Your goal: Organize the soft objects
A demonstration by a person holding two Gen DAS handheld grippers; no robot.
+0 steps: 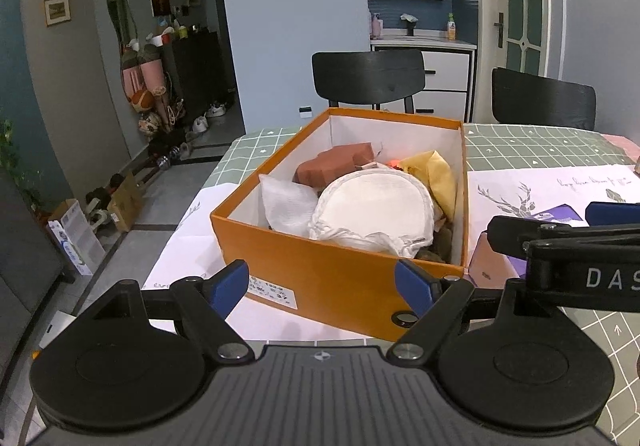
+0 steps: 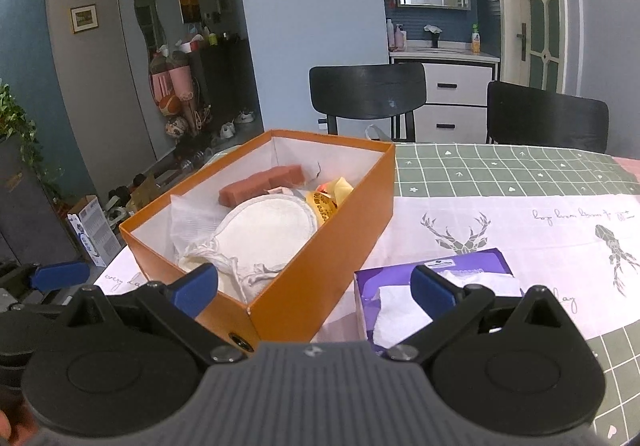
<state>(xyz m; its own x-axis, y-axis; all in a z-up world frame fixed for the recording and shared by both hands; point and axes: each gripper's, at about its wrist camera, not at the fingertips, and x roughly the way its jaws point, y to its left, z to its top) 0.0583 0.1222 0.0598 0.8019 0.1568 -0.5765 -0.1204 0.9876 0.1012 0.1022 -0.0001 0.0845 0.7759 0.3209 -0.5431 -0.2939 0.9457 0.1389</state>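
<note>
Left wrist view: left gripper (image 1: 322, 284) spread, empty, facing open orange cardboard shoebox (image 1: 340, 286) just ahead; round white quilted pad (image 1: 374, 207), white cloth, brown block inside; box long axis runs away from jaws. Right wrist view: right gripper (image 2: 314, 292) spread, empty, over box corner and purple tissue box (image 2: 472, 258); likely nearer arm for tissues; green grid tablecloth (image 2: 520, 169), 2 black chairs beyond.

White round pad (image 1: 376, 201), brown sponge (image 1: 334, 163) inside orange box (image 1: 320, 278).
</note>
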